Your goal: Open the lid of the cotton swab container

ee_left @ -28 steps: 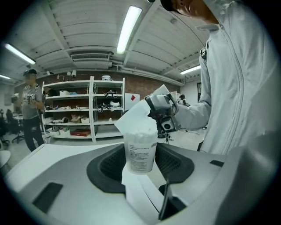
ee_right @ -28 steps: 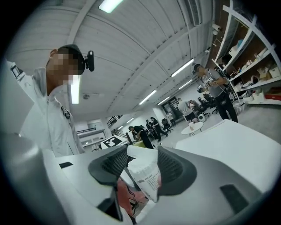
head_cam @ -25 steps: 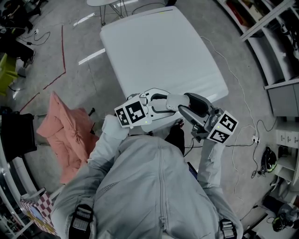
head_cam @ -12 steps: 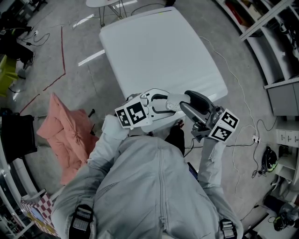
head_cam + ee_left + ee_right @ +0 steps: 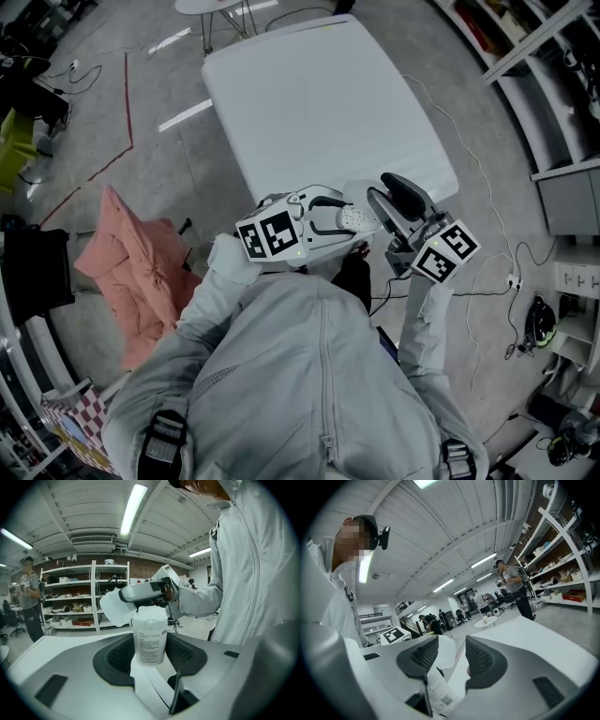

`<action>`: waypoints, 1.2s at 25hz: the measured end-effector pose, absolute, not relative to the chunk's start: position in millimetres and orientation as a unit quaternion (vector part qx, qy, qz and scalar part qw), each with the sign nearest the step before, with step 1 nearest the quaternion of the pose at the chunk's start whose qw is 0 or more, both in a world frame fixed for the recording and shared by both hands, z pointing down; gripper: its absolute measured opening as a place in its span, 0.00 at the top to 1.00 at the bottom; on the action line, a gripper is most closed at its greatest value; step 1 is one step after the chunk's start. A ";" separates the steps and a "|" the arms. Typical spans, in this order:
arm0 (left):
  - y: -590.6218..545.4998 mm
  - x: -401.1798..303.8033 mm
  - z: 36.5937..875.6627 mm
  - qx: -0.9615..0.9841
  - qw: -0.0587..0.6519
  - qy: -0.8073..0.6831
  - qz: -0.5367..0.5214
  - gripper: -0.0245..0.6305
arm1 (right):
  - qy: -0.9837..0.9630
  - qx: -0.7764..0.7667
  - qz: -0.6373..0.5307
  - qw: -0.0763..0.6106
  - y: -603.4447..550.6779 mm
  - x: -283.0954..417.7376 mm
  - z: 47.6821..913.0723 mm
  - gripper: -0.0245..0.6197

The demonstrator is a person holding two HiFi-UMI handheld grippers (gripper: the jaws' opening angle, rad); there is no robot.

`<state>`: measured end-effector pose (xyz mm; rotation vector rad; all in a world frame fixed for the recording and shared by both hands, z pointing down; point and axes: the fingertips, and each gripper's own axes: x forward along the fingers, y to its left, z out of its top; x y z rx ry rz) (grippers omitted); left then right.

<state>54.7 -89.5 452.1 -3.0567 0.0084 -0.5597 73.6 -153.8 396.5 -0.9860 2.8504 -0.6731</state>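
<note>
A white cotton swab container stands upright between the jaws of my left gripper, which is shut on its labelled body. Its top is uncovered and the packed swab tips show. The lid tilts away beside the rim; I cannot tell whether it is still attached. My right gripper reaches over the container from the right. Its jaws are closing, with the lid between them against the left finger and a gap to the other. Both grippers are held close in front of my chest.
A white table stands ahead of me. A pink cloth lies on the floor to the left, and cables run at the right. Shelving and people stand in the background of the gripper views.
The lid has come off the container's top, so the swab tips now show in the head view. The left gripper shifted slightly down and right; the right gripper's fingers moved up.
</note>
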 end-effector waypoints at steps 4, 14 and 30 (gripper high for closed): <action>-88.3 55.3 451.3 -0.984 0.021 0.000 -0.177 0.64 | 0.905 -0.333 -0.263 0.019 -160.2 71.3 407.3 0.69; -85.8 47.9 462.3 -0.981 0.037 -0.005 -0.192 0.64 | 0.875 -0.326 -0.358 -0.019 -162.8 63.5 434.3 0.70; -82.1 46.9 462.4 -0.979 0.052 -0.001 -0.198 0.64 | 0.868 -0.326 -0.374 -0.021 -157.4 58.4 431.4 0.76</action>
